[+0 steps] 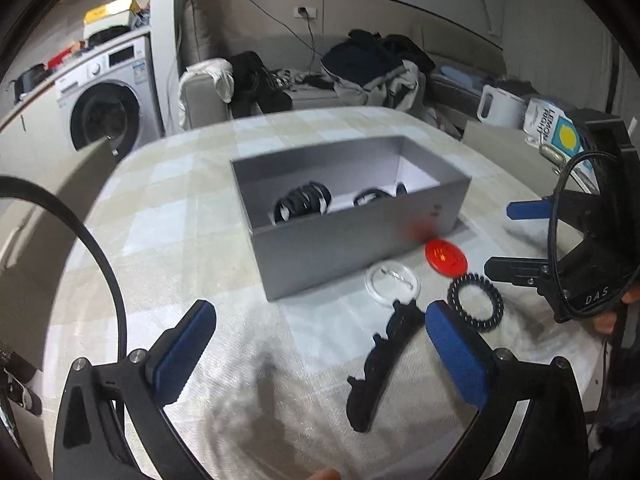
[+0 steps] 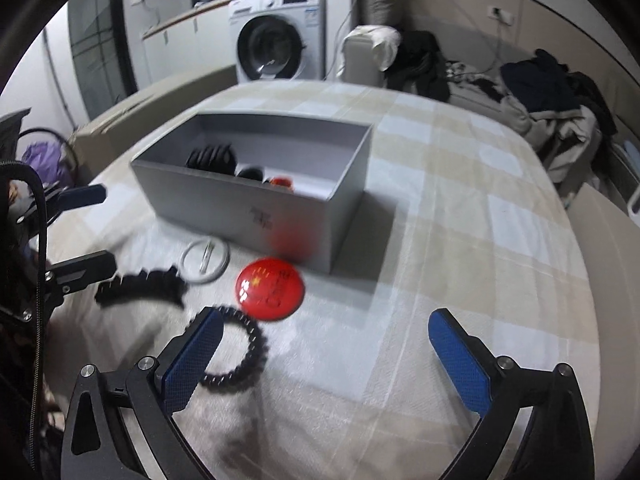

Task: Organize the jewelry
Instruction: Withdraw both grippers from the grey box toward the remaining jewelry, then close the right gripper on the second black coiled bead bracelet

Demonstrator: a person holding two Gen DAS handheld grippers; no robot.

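Lived-in room: washing machine point(image 2: 276, 46) far back, sofa heaped with clothes point(image 1: 372, 68), checked cloth over the desk point(image 2: 460, 240).

Left gripper point(image 1: 320, 356): jaws wide apart, holding nothing, low over the cloth. Its right finger sits just beside the black hair claw point(image 1: 380, 368), which lies flat on the desk, not between the pads.

Right gripper point(image 2: 324, 356): jaws also spread and empty. Its left finger overlaps the black beaded bracelet point(image 2: 244, 348); touching or hovering, cannot tell.

Outward: red badge point(image 2: 270, 294) just beyond the bracelet, clear round badge point(image 2: 205, 260) left of it, both near the grey box's point(image 2: 224, 204) front wall. The box already holds dark bracelets and a small red piece.

Judgement: sorting is partway, with four pieces left outside. The step in hand looks like lining up a pick. Next move calls for centring the bracelet between the right jaws, closing, lifting over the box wall.
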